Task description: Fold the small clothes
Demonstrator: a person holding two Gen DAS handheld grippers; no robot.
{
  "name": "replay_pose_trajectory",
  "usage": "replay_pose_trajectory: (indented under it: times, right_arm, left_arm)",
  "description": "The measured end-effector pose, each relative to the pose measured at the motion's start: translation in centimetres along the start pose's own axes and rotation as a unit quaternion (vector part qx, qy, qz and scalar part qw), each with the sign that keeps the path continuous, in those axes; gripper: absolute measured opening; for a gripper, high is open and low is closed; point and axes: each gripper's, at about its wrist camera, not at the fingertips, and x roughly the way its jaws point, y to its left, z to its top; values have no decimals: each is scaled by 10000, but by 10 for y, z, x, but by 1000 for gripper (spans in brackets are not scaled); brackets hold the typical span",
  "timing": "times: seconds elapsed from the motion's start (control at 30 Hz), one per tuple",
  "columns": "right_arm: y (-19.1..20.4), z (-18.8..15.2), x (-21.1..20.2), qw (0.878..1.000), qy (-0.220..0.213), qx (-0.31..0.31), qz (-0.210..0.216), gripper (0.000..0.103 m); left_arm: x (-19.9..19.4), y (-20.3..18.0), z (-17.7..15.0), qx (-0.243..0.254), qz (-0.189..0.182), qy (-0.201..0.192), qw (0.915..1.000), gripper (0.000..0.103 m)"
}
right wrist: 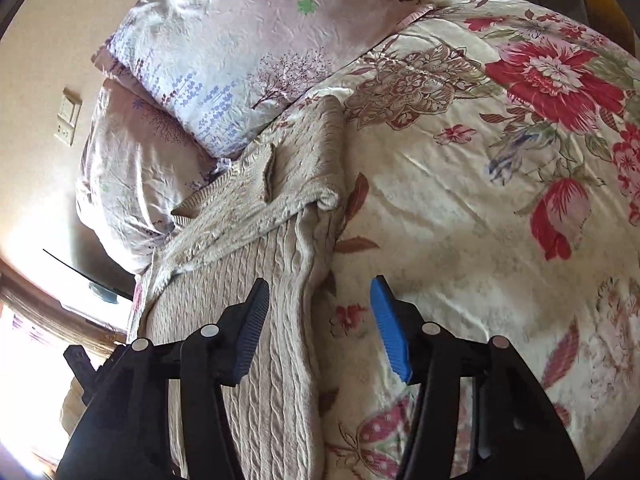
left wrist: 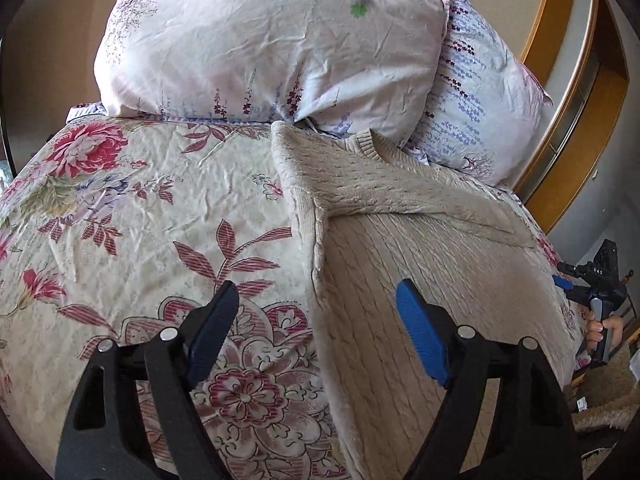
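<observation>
Beige knit sweater (left wrist: 420,248) lies flat on the flowery bedspread (left wrist: 140,208), just below the pillows (left wrist: 260,40), one sleeve already folded across. My left gripper (left wrist: 318,332) hangs wide open over its left edge, holding nothing. My right gripper (right wrist: 320,328) is wide open too, empty. Next, I think, I pinch an edge and fold it over.

A beige cable-knit sweater (right wrist: 256,280) lies on the floral bedspread (right wrist: 460,208), its sleeve folded across the chest — pillows (right wrist: 224,60) just beyond its collar. The right hand-held gripper (right wrist: 318,330) hovers spread wide over the sweater's edge.
</observation>
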Motion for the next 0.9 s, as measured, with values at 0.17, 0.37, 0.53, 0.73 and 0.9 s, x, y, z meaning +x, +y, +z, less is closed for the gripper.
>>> replay_pose_trajectory:
  times: [0.17, 0.37, 0.53, 0.73, 0.9]
  right_arm:
    - [27, 25, 26, 9972, -150, -412, -602, 46]
    - [63, 26, 51, 9700, -70, -1517, -1900, 37]
    - [61, 20, 57, 9520, -120, -1742, -2515, 37]
    - [56, 19, 67, 9492, -110, -1745, -2616, 37]
    - [59, 23, 71, 9472, -133, -1755, -2680, 34]
  left_arm:
    - [34, -21, 22, 351, 71, 311, 9989, 77]
    - [73, -53, 34, 1133, 702, 657, 9889, 76]
    - [101, -61, 35, 1538, 1281, 926, 9754, 71]
    - [107, -39, 46, 1061, 1480, 835, 9797, 68]
    - [103, -15, 53, 775, 1816, 746, 9775, 65]
